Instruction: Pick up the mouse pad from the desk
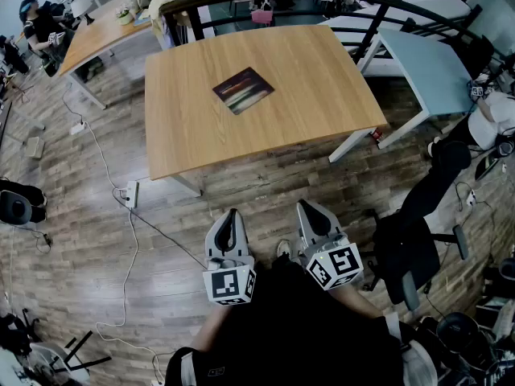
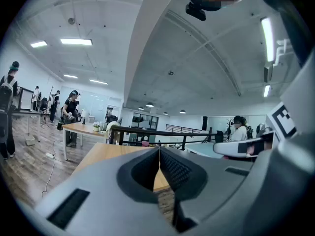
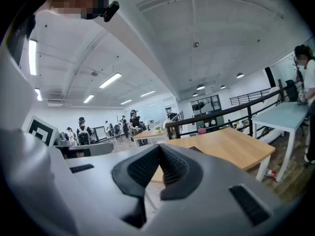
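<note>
Down near my lap, I am holding the left claw (image 1: 232, 214) and the right claw (image 1: 304, 206) side by side over the wooden floor, both pointing toward the desk (image 1: 193, 127). Along the left claw's own view, its jaws are pressing tip to tip (image 2: 159, 149) with nothing caught between them. The right claw (image 3: 160, 146) is sitting the same way, pads meeting and gripping nothing. Neither one is touching anything.

The mouse pad (image 1: 243, 90) is lying flat near the middle of the desk, turned at an angle to its edges, well apart from both claws. A strip of floor is separating me from the desk's near edge. A power strip (image 1: 130, 194) with its cable is lying on the floor to the left. A black office chair (image 1: 418, 232) is standing close by on my right, and a pale blue table (image 1: 426, 67) is standing beyond the desk's right corner.
</note>
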`<state>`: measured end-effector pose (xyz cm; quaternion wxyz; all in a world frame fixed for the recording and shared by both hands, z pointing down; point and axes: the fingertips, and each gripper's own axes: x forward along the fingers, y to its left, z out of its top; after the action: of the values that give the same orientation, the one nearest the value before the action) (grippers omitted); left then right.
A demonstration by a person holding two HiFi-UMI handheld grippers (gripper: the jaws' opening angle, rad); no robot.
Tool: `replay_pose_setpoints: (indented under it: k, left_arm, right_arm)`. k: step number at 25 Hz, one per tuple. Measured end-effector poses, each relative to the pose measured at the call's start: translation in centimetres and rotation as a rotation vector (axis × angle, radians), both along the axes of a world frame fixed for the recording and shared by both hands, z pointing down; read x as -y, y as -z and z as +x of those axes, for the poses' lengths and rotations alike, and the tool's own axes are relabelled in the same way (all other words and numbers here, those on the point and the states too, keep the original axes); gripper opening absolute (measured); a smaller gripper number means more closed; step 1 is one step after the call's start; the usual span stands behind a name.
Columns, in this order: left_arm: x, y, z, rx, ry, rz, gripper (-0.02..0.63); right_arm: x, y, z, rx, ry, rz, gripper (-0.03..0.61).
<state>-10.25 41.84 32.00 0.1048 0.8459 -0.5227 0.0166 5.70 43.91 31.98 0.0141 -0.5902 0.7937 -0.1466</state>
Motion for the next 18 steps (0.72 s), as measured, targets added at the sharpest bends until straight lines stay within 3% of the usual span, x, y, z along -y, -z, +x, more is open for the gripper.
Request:
replay_pose_setpoints:
  k: [18]
  left_arm:
    - [0.1,-0.1,1.1,0.003,0.008,-0.008,0.023]
  right_arm:
    - [0.6,0.9,1.1,0.003,0.006,0.015,0.031]
